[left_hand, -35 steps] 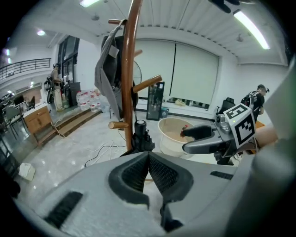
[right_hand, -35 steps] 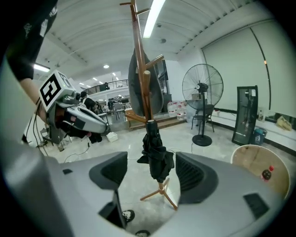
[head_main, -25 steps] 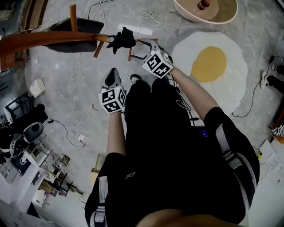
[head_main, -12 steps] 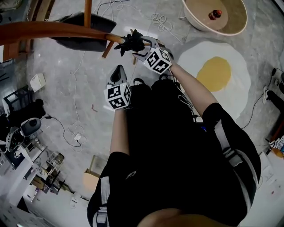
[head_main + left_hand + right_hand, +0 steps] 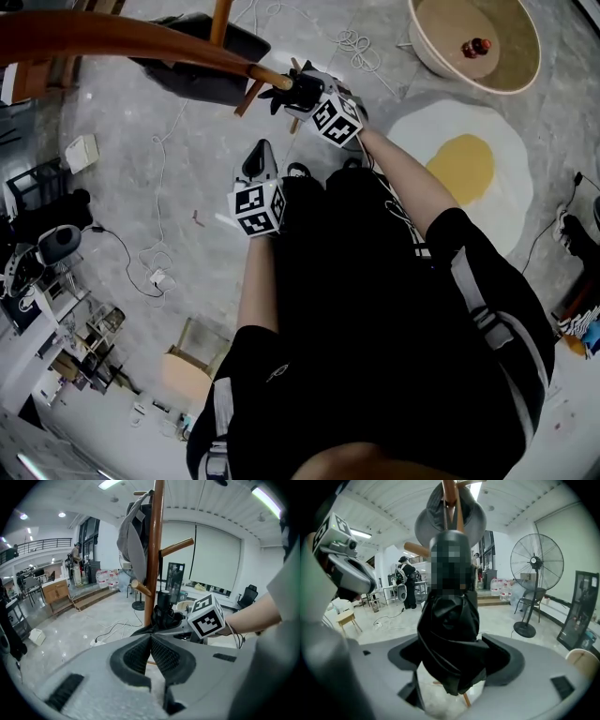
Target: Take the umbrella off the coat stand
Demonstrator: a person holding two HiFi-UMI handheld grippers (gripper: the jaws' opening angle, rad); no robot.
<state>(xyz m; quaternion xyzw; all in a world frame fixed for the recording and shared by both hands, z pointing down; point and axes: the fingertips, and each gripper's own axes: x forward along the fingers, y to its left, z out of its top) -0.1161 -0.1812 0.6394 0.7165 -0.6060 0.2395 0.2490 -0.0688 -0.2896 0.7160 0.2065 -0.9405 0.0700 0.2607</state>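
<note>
At the coat stand, the right tongs have just been opening wide and straddle the folded black umbrella, which hangs against the pole, not yet gripped. A squeeze and lift likely follow. The left tongs are clenched, empty.

the umbrella is blurred out at its upper end; the coat stand runs past the head view's left edge.
</note>
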